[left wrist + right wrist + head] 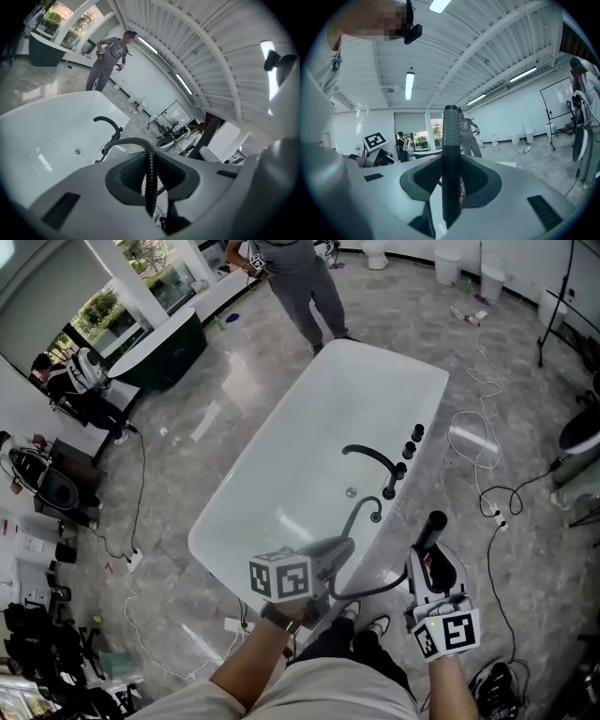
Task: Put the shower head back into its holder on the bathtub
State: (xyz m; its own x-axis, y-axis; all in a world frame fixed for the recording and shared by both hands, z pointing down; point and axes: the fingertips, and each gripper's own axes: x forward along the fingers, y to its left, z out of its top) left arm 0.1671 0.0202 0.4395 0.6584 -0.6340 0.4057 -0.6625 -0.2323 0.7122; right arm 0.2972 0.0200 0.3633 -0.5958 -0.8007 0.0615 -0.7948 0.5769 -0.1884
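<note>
The white bathtub (211, 545) runs away from me in the head view, with a black faucet (368, 457) and black knobs (412, 439) on its right rim. A black ribbed hose (357, 517) rises from a fitting on that rim and loops to my left gripper (339, 549), which is shut on it over the tub's near end. In the left gripper view the hose (149, 164) runs straight between the pads. My right gripper (429, 557) is beside the tub's near right corner, shut on the black shower head (432, 526), which stands upright between the pads (451, 154).
A person (298, 287) stands at the tub's far end. White and black cables (487, 493) trail over the floor to the right. A dark green tub (164, 352) stands at the far left, with a seated person (75, 381) and gear nearby.
</note>
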